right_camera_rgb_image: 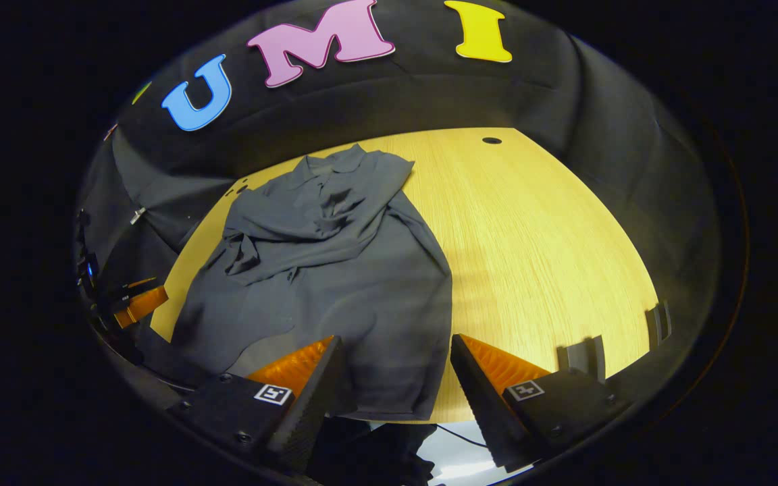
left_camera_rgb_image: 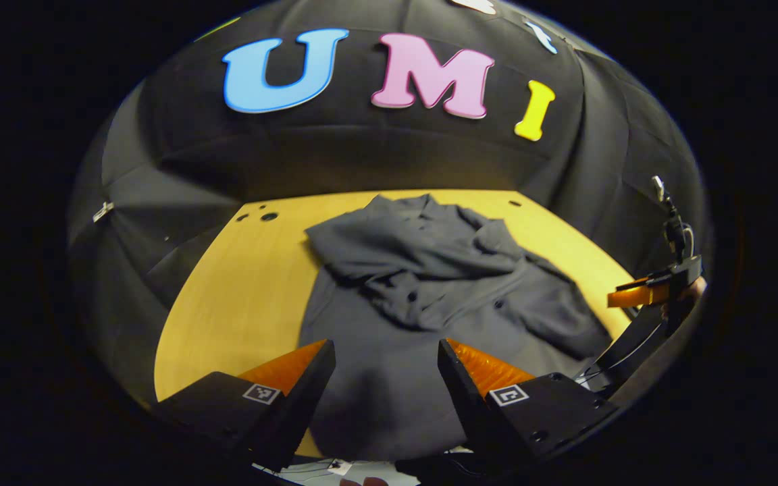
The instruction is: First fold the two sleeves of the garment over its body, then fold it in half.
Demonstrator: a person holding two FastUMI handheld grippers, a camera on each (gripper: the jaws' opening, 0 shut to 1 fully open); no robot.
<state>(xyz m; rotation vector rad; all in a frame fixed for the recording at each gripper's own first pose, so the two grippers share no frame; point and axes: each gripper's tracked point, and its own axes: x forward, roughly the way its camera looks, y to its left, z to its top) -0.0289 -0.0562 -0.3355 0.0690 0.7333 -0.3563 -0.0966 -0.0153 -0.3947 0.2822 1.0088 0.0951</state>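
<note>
A dark grey button shirt (left_camera_rgb_image: 429, 290) lies on the yellow wooden table (left_camera_rgb_image: 240, 297), collar at the far side, hem toward me. Both sleeves lie folded across its chest in a rumpled band (left_camera_rgb_image: 396, 256). My left gripper (left_camera_rgb_image: 383, 361) hovers open above the hem, nothing between its fingers. In the right gripper view the same shirt (right_camera_rgb_image: 335, 270) covers the table's left half, and my right gripper (right_camera_rgb_image: 394, 358) stands open over the hem's right corner. The right gripper (left_camera_rgb_image: 639, 293) also shows at the far right of the left gripper view, and the left gripper (right_camera_rgb_image: 136, 304) at the left edge of the right gripper view.
Bare table top (right_camera_rgb_image: 551, 250) stretches to the right of the shirt, with a small round hole (right_camera_rgb_image: 491, 140) near its far edge. Two dark clips (right_camera_rgb_image: 585, 354) sit on the near right edge. Black cloth walls surround the table.
</note>
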